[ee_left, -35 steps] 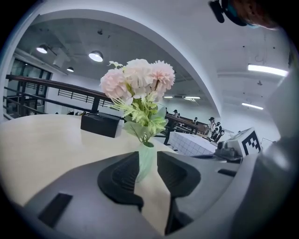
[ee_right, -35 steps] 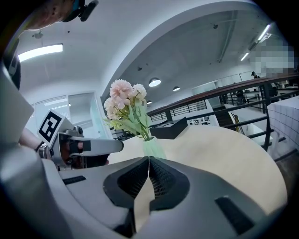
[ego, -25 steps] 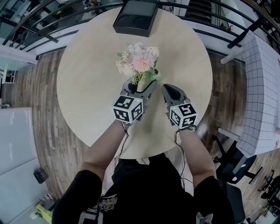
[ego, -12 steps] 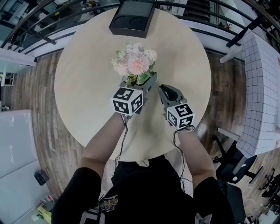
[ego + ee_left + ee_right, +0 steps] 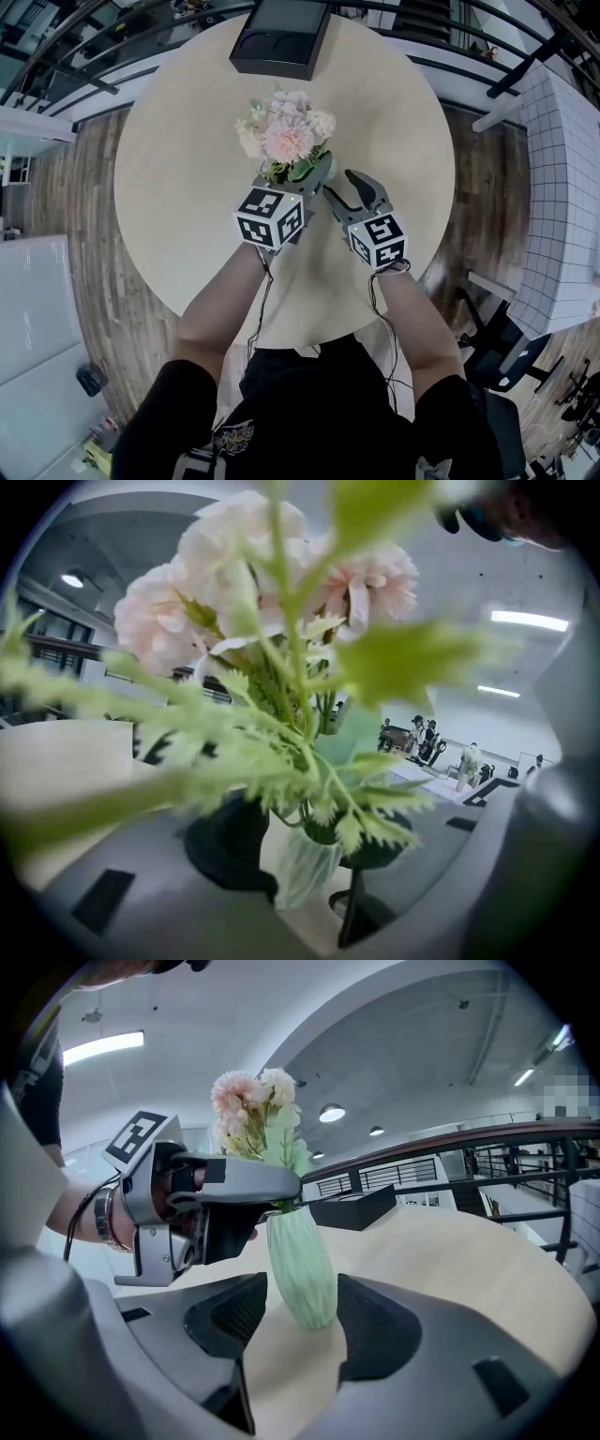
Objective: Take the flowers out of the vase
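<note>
A bunch of pale pink flowers (image 5: 286, 136) with green leaves stands in a ribbed pale green vase (image 5: 302, 1265) on the round table (image 5: 169, 187). In the head view the blooms and my left gripper hide the vase. My left gripper (image 5: 302, 178) reaches in under the blooms. Its jaws are closing, with the stems (image 5: 314, 761) and the vase's mouth (image 5: 305, 864) between the pads and a gap showing on both sides. My right gripper (image 5: 345, 190) comes from the right. Its jaws are opening and flank the vase's lower body without touching it.
A black box (image 5: 281, 33) with two round recesses sits at the table's far edge, behind the flowers. A railing (image 5: 487, 1162) runs beyond the table. A wooden floor surrounds the table, and a white gridded surface (image 5: 562, 187) lies to the right.
The right gripper's jaws were shut in both earlier frames and now stand wide apart, nearer the vase. The left gripper has pushed slightly further in under the blooms.
</note>
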